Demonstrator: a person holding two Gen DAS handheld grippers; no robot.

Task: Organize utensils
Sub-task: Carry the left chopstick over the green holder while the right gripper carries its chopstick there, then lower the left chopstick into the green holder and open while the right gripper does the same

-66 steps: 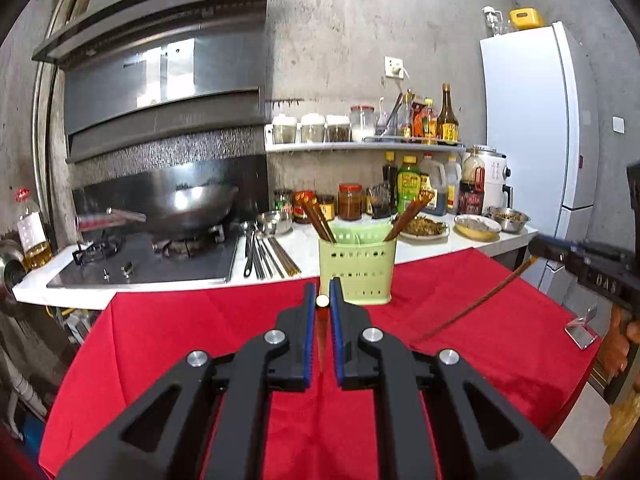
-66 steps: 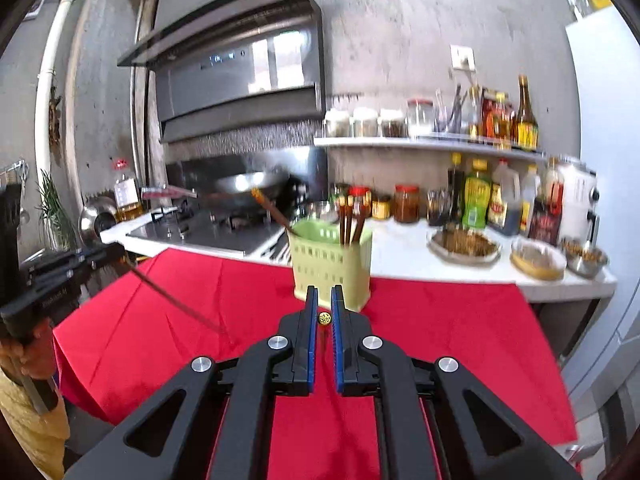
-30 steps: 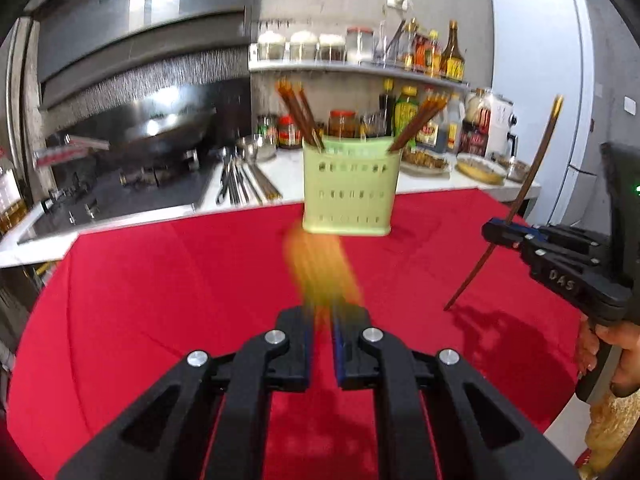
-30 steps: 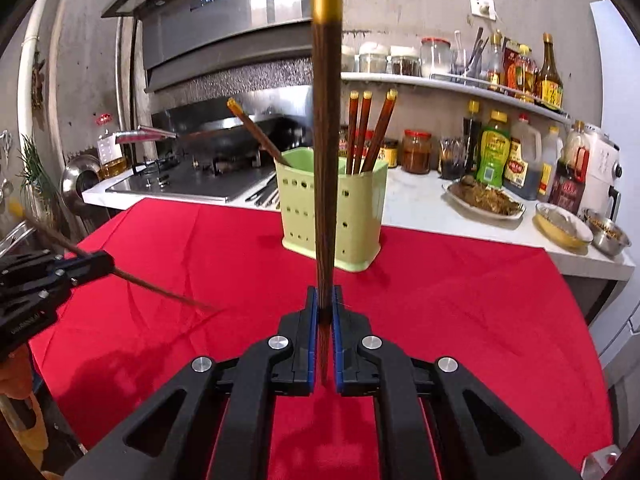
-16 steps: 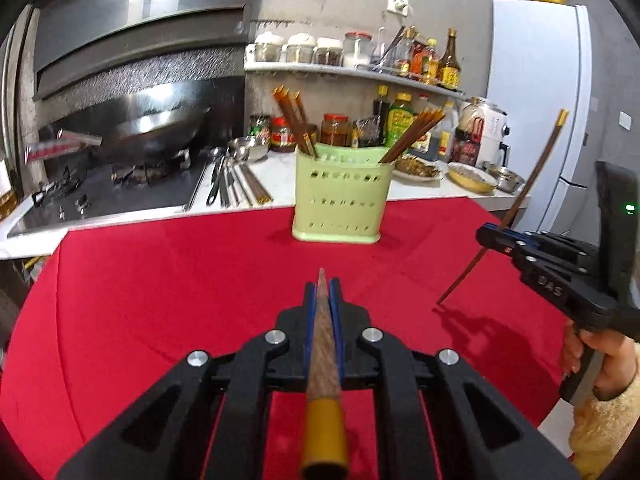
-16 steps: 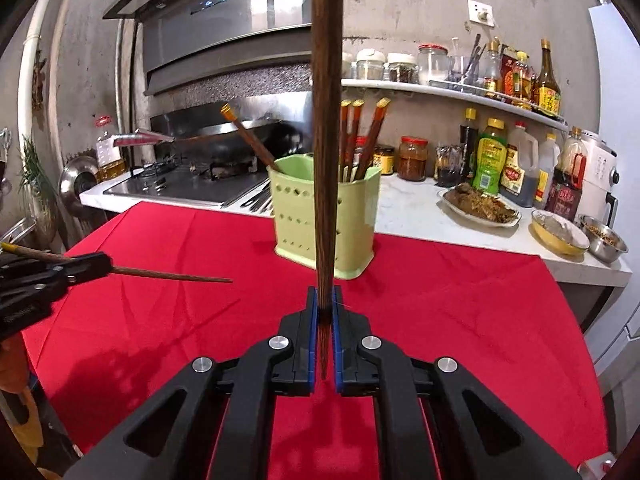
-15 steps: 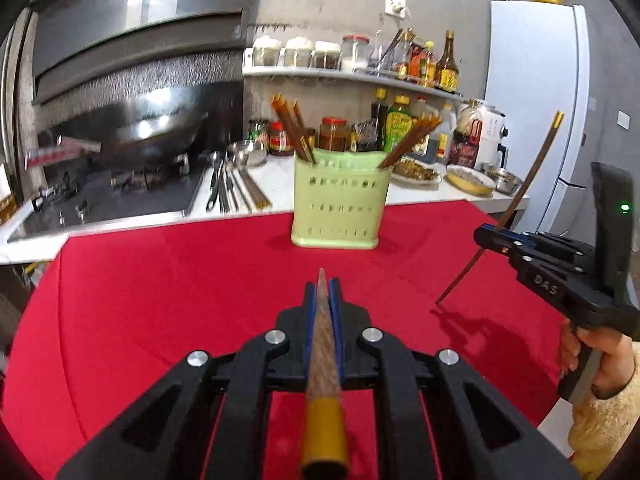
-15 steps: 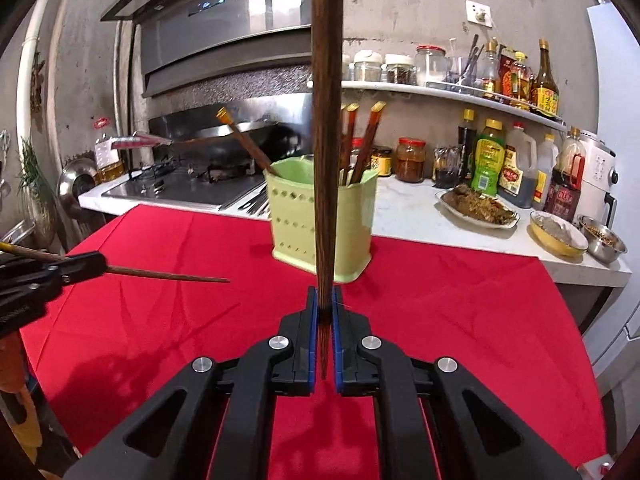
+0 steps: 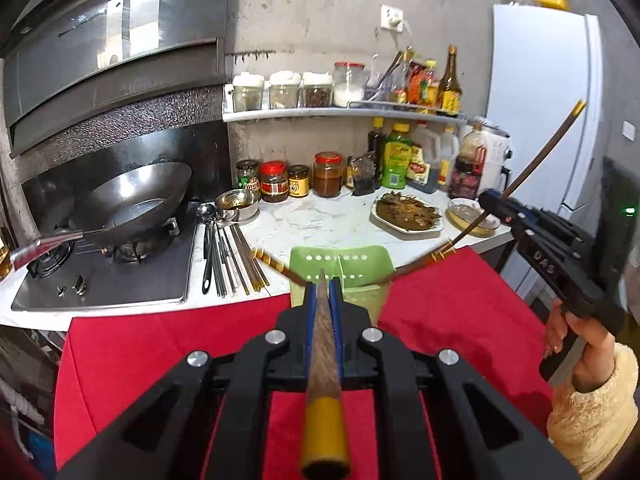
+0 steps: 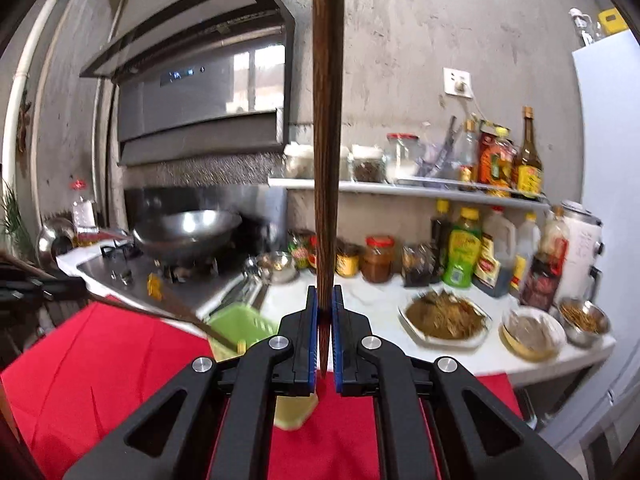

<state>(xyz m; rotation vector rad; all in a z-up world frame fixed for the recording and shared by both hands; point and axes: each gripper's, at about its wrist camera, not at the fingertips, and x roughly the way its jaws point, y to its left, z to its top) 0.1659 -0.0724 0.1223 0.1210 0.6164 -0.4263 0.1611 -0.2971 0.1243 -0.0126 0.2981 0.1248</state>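
My left gripper (image 9: 322, 284) is shut on a brown chopstick (image 9: 323, 360); its gold end points back at the camera and its tip sits just over the green utensil holder (image 9: 352, 264). The holder stands on the red cloth and has chopsticks (image 9: 272, 264) leaning out of it. My right gripper (image 10: 325, 292) is shut on a second chopstick (image 10: 328, 140) that stands upright. The holder (image 10: 240, 326) lies low and left of its fingers, partly hidden. In the left wrist view the right gripper (image 9: 486, 200) hangs at the right, held by a hand (image 9: 576, 336).
The red cloth (image 9: 160, 344) covers the table. Behind it runs a white counter with a wok (image 9: 132, 204) on the stove, loose utensils (image 9: 228, 256), a plate of food (image 9: 408, 214), jars and bottles. A white fridge (image 9: 548, 120) stands at the right.
Both grippers have risen and moved in toward the holder. In the left wrist view it is now seen from above, just past the fingertips. In the right wrist view it has dropped low.
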